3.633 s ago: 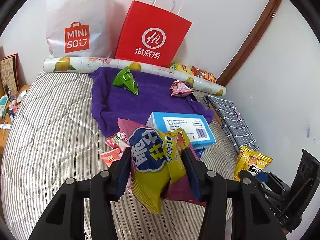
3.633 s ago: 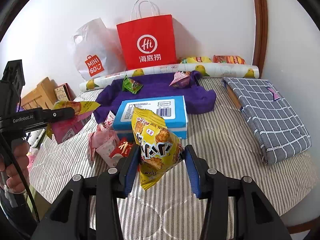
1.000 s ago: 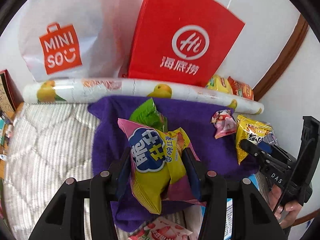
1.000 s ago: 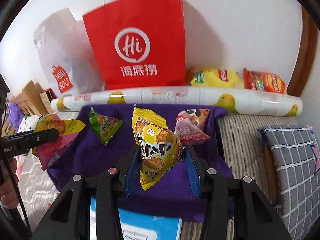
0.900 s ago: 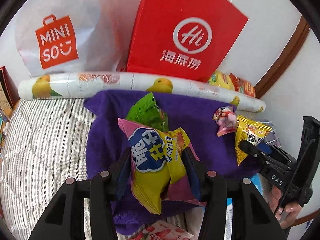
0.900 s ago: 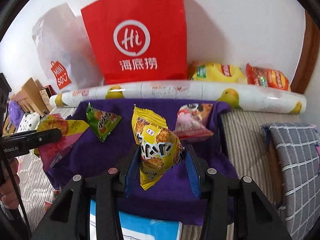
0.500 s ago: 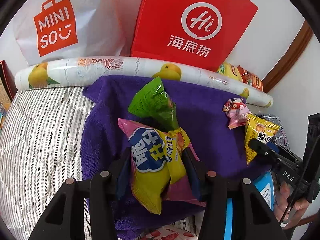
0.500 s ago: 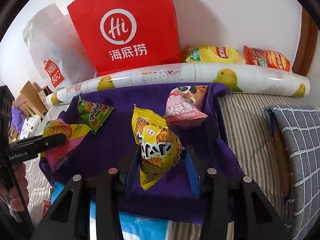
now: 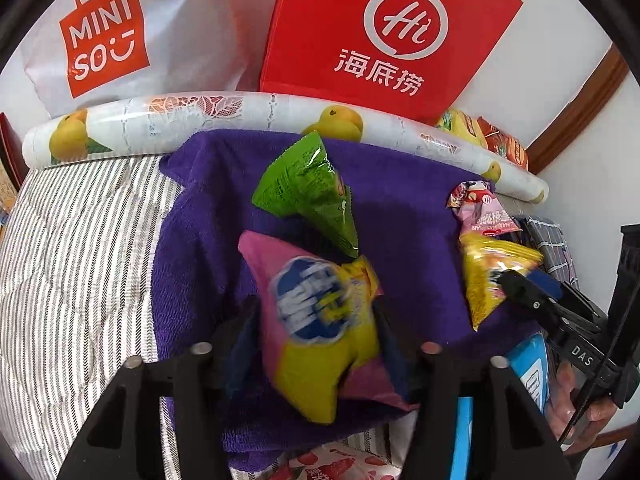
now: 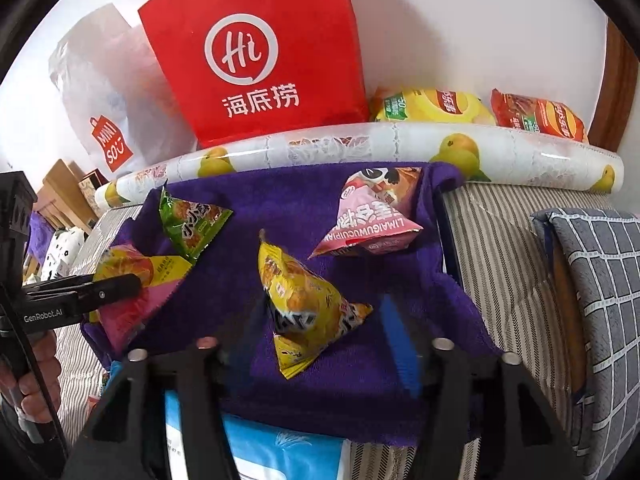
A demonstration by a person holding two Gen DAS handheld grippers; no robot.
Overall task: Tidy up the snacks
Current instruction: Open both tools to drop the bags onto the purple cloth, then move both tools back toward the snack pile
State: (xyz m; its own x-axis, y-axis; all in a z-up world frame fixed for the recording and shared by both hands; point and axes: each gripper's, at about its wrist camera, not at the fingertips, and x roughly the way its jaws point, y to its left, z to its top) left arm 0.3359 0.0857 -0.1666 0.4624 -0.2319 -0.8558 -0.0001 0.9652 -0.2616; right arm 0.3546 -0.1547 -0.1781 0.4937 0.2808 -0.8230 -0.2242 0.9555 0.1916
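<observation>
A purple towel point(image 9: 200, 240) lies on the striped bed, also in the right wrist view point(image 10: 360, 368). My left gripper point(image 9: 316, 332) has its jaws spread wide; the pink and yellow snack bag point(image 9: 320, 320) sits blurred between them on the towel. My right gripper point(image 10: 320, 320) is open too; the yellow snack bag point(image 10: 304, 300) sits loose between its fingers on the towel. A green bag point(image 9: 308, 192) and a pink panda bag point(image 10: 372, 216) lie further back on the towel.
A red paper bag point(image 9: 384, 36) and a white Miniso bag point(image 9: 120, 40) lean on the wall behind a fruit-print roll point(image 9: 240, 108). Two chip bags point(image 10: 480, 112) lie behind the roll. A blue box point(image 10: 280, 452) lies near. A grey checked cushion point(image 10: 600, 280) is right.
Both grippers moved forward over the purple towel, then opened. The pink and yellow bag and the yellow bag have slipped from the fingers onto the towel.
</observation>
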